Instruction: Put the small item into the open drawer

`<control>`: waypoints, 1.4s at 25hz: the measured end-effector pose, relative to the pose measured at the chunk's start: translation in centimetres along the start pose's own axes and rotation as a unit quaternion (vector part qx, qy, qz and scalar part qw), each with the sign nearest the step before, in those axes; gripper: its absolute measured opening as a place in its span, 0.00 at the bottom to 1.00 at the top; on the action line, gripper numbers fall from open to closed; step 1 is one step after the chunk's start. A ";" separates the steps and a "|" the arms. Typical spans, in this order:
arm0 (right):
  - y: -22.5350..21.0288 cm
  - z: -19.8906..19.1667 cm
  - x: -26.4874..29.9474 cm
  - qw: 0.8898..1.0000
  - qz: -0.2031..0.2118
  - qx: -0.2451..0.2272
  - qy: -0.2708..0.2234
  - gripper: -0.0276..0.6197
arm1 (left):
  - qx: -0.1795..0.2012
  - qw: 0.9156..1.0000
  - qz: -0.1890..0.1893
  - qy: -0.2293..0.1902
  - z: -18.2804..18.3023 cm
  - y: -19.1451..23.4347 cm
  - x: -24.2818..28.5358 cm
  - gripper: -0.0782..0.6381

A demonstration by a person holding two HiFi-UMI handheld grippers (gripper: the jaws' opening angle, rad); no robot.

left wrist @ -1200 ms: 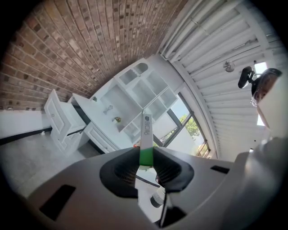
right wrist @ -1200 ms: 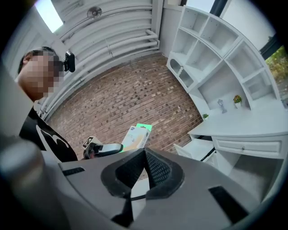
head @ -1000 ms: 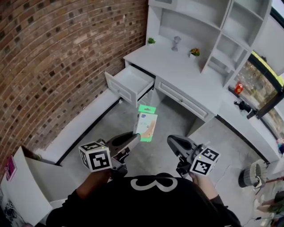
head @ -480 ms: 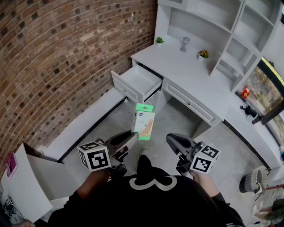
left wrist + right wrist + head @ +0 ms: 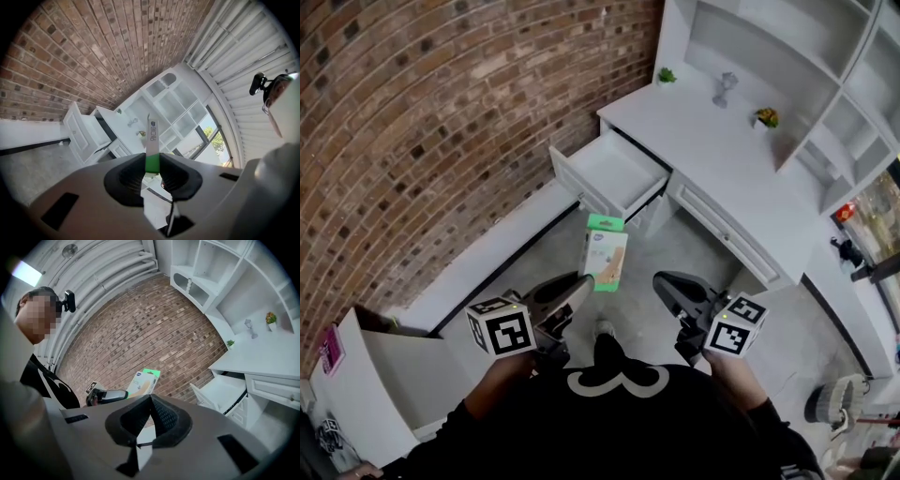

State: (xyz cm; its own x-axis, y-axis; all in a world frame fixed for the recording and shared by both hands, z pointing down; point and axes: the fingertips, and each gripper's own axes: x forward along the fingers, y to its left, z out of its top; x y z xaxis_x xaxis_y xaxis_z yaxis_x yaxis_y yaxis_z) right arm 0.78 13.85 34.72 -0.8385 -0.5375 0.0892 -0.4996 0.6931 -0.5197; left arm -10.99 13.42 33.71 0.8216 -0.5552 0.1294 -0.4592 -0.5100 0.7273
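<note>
A flat pale package with a green top (image 5: 606, 255) stands upright in my left gripper (image 5: 584, 283), which is shut on its lower edge. In the left gripper view the package (image 5: 152, 136) shows edge-on, pinched between the two black pads. The open white drawer (image 5: 614, 174) juts from the desk's left end, ahead of the package and apart from it. My right gripper (image 5: 663, 281) hangs beside the left one, shut with nothing in it. From the right gripper view I see the package (image 5: 144, 380), the left gripper (image 5: 108, 395) and the drawer (image 5: 220, 391).
A white desk (image 5: 712, 141) with shelves above holds two small plants (image 5: 667, 76) and a small ornament (image 5: 728, 86). A brick wall (image 5: 441, 141) runs along the left. A white box (image 5: 366, 384) stands at lower left. My shoe (image 5: 605, 330) shows on the grey floor.
Both grippers and the package have advanced toward the desk. The open drawer now lies closer to the package.
</note>
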 end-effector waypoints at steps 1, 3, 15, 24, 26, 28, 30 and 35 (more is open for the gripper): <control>-0.9 0.6 1.0 1.000 0.004 0.001 0.001 0.06 | -0.002 1.000 0.005 0.001 0.8 1.0 0.5 0.24; -2.7 1.7 3.0 1.000 0.010 0.005 0.000 0.06 | -0.005 1.000 0.015 0.004 2.3 2.8 1.7 0.24; -11.8 6.5 8.8 1.000 0.015 0.024 0.000 0.06 | -0.006 0.999 0.029 0.022 9.1 9.0 9.6 0.24; -13.8 8.7 9.0 1.000 0.015 0.014 -0.005 0.06 | 0.003 0.999 0.043 0.030 10.6 10.2 12.0 0.24; -14.4 9.3 9.0 1.000 0.011 0.010 -0.011 0.06 | 0.008 0.998 0.043 0.035 10.8 10.3 12.7 0.24; -15.0 9.9 9.0 1.000 0.008 0.007 -0.018 0.06 | 0.017 0.998 0.044 0.043 11.1 10.5 13.6 0.24; -15.5 10.5 9.1 1.000 0.003 0.006 -0.027 0.06 | 0.029 0.997 0.044 0.052 11.6 11.0 14.5 0.24; -17.4 11.5 9.3 0.999 -0.025 0.003 -0.046 0.06 | 0.046 0.995 0.034 0.080 12.8 12.6 17.2 0.24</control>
State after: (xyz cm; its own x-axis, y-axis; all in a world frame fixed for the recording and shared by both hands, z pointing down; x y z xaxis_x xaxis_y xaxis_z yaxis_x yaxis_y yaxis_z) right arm 4.23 -8.75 34.83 -0.7891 -0.6132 0.0377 -0.5388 0.6613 -0.5218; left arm -7.03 -10.97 36.46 0.8269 -0.4835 0.2872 -0.5391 -0.5361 0.6496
